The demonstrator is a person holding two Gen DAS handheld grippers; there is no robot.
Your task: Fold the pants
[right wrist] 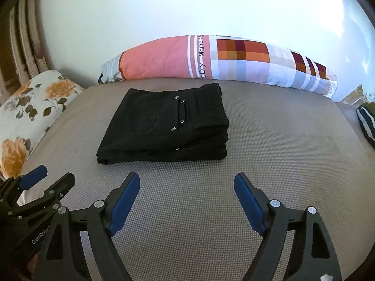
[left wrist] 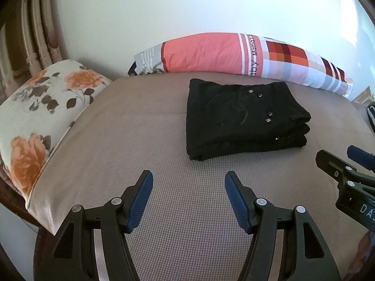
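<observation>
Black pants (left wrist: 243, 119) lie folded into a compact stack on the grey-brown bed cover (left wrist: 140, 140), with metal rivets showing on top. They also show in the right wrist view (right wrist: 168, 124). My left gripper (left wrist: 188, 178) is open and empty, held above the cover short of the pants and a little to their left. My right gripper (right wrist: 186, 180) is open and empty, short of the pants and a little to their right. The right gripper shows at the right edge of the left wrist view (left wrist: 346, 171); the left gripper shows at the lower left of the right wrist view (right wrist: 46, 182).
A long pink and checked pillow (left wrist: 234, 53) lies along the white wall behind the pants. A floral pillow (left wrist: 39, 107) sits at the bed's left edge, with curtains (left wrist: 35, 35) behind it. A dark striped item (right wrist: 365, 124) lies at the far right.
</observation>
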